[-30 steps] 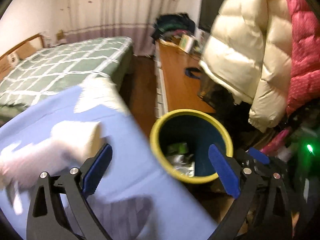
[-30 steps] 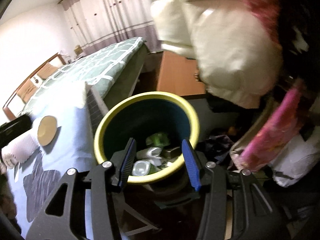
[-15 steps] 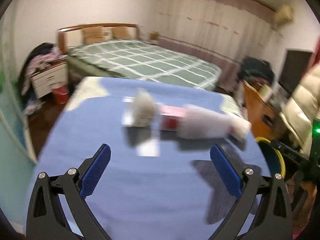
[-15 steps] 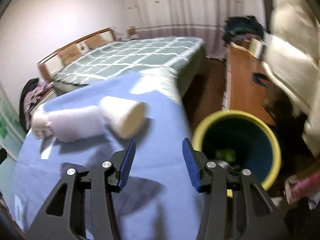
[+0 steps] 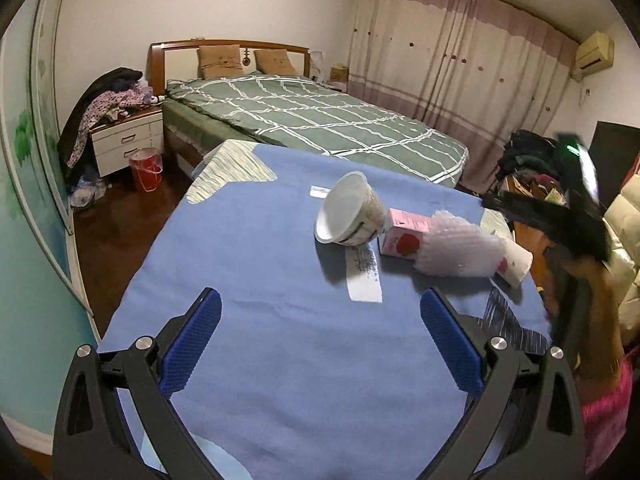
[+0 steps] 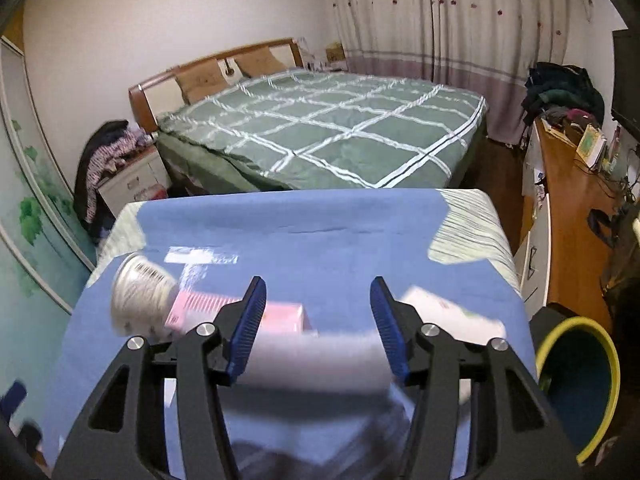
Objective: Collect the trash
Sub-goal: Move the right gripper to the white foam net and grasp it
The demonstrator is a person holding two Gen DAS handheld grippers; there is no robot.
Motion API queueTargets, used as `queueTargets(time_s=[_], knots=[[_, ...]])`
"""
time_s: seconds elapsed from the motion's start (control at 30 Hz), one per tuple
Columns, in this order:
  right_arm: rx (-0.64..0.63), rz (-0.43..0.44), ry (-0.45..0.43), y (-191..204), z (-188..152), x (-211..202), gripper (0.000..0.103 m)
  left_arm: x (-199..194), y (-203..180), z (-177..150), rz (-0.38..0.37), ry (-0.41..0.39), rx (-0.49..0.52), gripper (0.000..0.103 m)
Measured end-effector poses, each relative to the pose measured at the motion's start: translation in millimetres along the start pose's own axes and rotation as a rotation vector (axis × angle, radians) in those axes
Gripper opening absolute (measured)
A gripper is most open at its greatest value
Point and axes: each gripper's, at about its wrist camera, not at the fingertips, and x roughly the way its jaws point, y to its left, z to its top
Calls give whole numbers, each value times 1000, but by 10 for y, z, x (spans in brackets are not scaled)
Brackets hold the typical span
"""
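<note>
From the left wrist view, the left gripper (image 5: 320, 340) stands wide with nothing between its blue pads, hovering over the blue cloth of the bench (image 5: 248, 280). The trash lies in a row well ahead of it. A white paper cup (image 5: 350, 216) lies tipped on its side, its open mouth toward the camera and seemingly empty. Touching it on the right is a pink carton (image 5: 402, 236). Against that sits a wad of bubble wrap (image 5: 460, 248), and beyond it a second, smaller cup (image 5: 516, 266) lies on its side near the bench's far right edge. A flat white strip of paper (image 5: 362, 276) lies just in front of the tipped cup. All of it looks light and easily crushed. The cup is best pinched across its rim or wall, the carton across its narrow faces, and the wrap anywhere, since it is soft and will give.

From the right wrist view, the right gripper (image 6: 318, 324) is empty and its jaws are opening. The blurred bubble wrap (image 6: 320, 364) lies just below and between them, though I see no pad pressing on it. The pink carton (image 6: 240, 312) and the tipped cup (image 6: 140, 292) lie to the left. At lower right stands the yellow-rimmed bin (image 6: 576, 360), just beside the bench; its dark blue inside shows, but its contents cannot be made out.
</note>
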Motion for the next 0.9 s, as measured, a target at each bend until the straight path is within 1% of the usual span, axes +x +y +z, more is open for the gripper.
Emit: queueTargets(time_s=[0.1, 0.2, 0.37, 0.53, 0.6, 0.67, 0.7, 0.77, 0.9], knots=[[-22, -30, 52, 31, 69, 229, 52, 3, -67, 10, -5, -2, 6, 98], [-17, -19, 95, 7, 26, 344, 52, 13, -95, 15, -6, 1, 9, 98], [3, 7, 107, -134, -179, 207, 52, 35, -125, 3, -19, 11, 8, 98], [-16, 40, 143, -187, -489, 1, 52, 32, -166, -16, -28, 12, 22, 98], [-8, 53, 141, -218, -589, -78, 52, 31, -160, -23, -27, 13, 18, 98], [0, 66, 143, -218, -636, -99, 56, 37, -156, -24, -30, 17, 11, 98], [-3, 64, 149, -214, -651, -80, 57, 38, -156, -27, -32, 20, 8, 98], [-8, 33, 161, -208, -670, -20, 57, 20, -162, -39, -36, 19, 9, 98], [-3, 10, 201, -204, -759, 123, 57, -2, -158, -52, -27, 15, 17, 98]])
